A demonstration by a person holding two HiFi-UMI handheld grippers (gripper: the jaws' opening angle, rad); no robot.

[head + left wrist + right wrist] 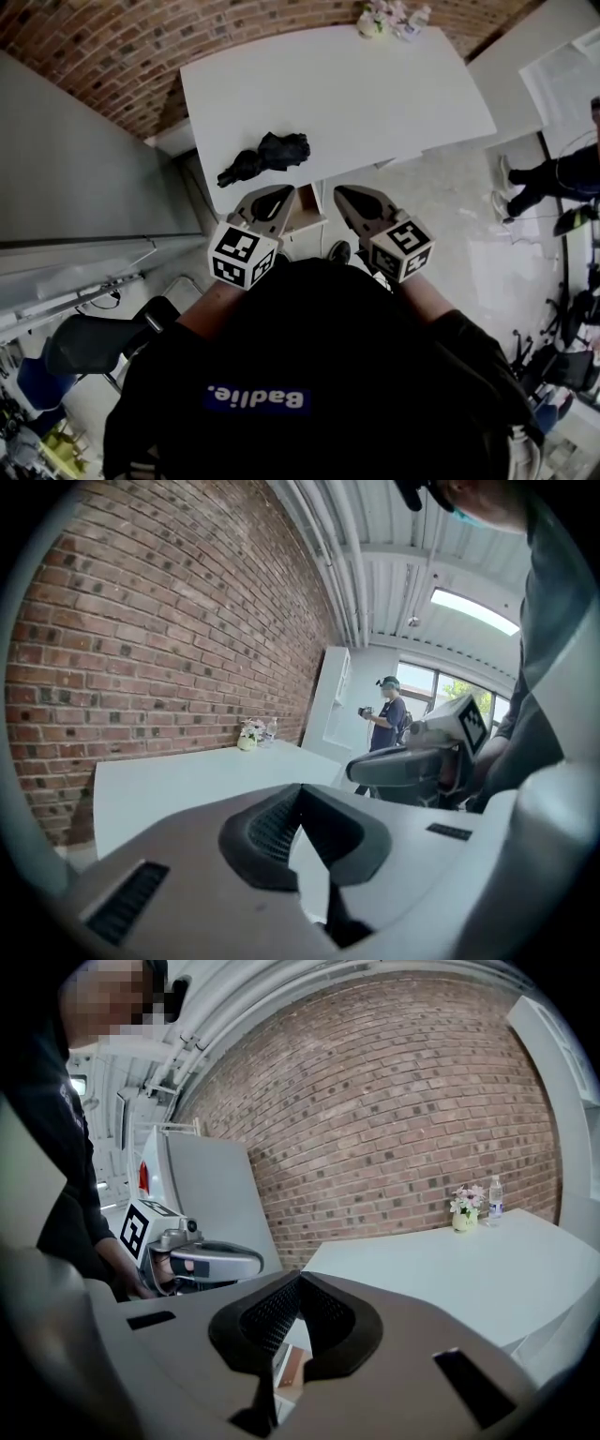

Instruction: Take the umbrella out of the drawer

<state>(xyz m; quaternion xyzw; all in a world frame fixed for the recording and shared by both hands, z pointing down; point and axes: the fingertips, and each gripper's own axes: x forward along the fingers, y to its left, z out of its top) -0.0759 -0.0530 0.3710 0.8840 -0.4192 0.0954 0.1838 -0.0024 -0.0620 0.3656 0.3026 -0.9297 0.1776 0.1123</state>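
Brick wall closes off the far side of a white desk (375, 94).

**Head view.** The umbrella (267, 155), black and folded, lies on the desk near its front edge, already out of the drawer. Its long axis runs obliquely, from lower left to upper right in this view. You hold your left gripper (274, 199) and right gripper (354, 199) side by side in front of your body, both pointing toward the desk. A tan compartment (307, 214) between them, below the desk edge, is probably the drawer. The umbrella sits just ahead of the left gripper and a little to its left, so that hand is the nearer. Any further grasp would have to cross the folded bundle's axis.

**Left gripper view.** Your left gripper (300, 803) has its jaws pressed together with nothing between them. Beyond it are the desk (187, 780), a small pot of flowers (248, 735) and your right gripper (403, 766). The umbrella does not show here.

**Right gripper view.** Your right gripper (298, 1288) is likewise fully closed and empty. The left gripper (211, 1262) appears beside it, with the flowers (464, 1208) and a bottle (495, 1194) at the far end of the desk (450, 1269). No umbrella is visible.
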